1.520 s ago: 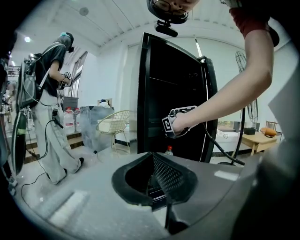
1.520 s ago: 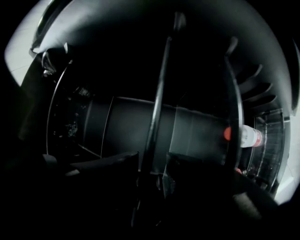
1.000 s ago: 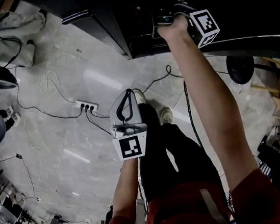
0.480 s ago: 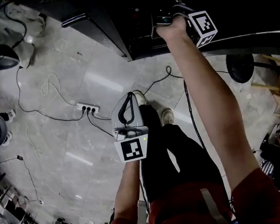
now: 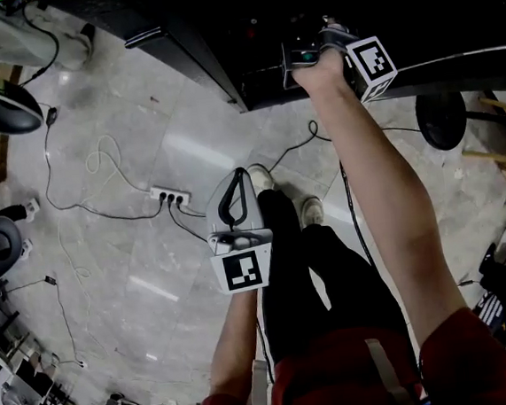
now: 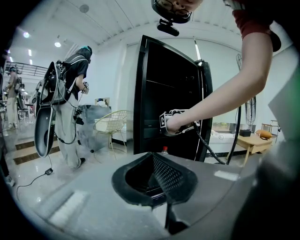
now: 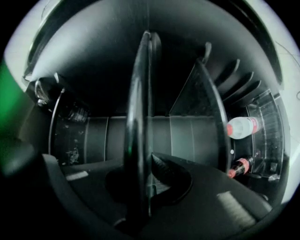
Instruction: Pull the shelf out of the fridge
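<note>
The right hand-held gripper (image 5: 296,58) reaches at arm's length into the dark, open fridge (image 5: 246,37). Its jaws have just been closing, and the front edge of the glass shelf (image 7: 140,93) is clamped between them. In the right gripper view the right hand-held gripper (image 7: 147,171) sees the shelf edge-on, as a thin dark strip running straight away from the pads toward the fridge's back wall, so the shelf is inside the fridge with only its front edge in the grip. A second glass panel (image 7: 201,108) lies parallel to it and near it. At the side of the fridge interior a pale bottle (image 7: 241,127) with a red label and a dark bottle (image 7: 238,167) with a red cap lie in a rack. The left hand-held gripper (image 5: 240,173) hangs low in front of the person's legs above the grey floor (image 5: 133,155), well apart from the fridge, its jaws drawn together on nothing. The left gripper view bears this out: the left hand-held gripper (image 6: 157,180) faces the tall black fridge (image 6: 164,84) from some way off. A white power strip (image 5: 170,196) with trailing cables lies on the floor, left of the person's shoes (image 5: 305,208).
</note>
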Action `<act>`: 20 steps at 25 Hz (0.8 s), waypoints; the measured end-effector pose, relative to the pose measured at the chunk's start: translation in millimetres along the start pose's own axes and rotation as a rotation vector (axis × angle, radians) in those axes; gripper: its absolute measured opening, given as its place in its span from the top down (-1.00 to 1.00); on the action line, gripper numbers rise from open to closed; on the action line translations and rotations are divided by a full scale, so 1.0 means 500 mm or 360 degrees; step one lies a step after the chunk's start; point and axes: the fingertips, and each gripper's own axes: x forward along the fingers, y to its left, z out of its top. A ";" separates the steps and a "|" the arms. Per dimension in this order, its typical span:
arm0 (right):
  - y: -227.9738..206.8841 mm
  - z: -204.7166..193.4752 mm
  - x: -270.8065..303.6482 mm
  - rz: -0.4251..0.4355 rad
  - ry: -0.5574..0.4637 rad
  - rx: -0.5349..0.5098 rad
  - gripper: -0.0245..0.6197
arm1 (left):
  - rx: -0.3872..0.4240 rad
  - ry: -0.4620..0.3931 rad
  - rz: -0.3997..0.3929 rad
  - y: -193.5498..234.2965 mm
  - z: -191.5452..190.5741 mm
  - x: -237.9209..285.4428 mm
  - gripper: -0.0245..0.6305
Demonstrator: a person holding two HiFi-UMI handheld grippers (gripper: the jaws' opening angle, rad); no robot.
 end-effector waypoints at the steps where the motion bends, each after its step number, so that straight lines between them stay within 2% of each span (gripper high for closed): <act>1: 0.000 0.001 -0.008 0.0004 0.0002 -0.0002 0.90 | -0.0001 0.0001 0.0005 0.001 0.005 -0.003 0.93; 20: 0.000 0.006 -0.235 -0.0010 0.0078 0.0004 0.90 | -0.0027 0.0000 0.0106 -0.013 0.058 -0.083 0.93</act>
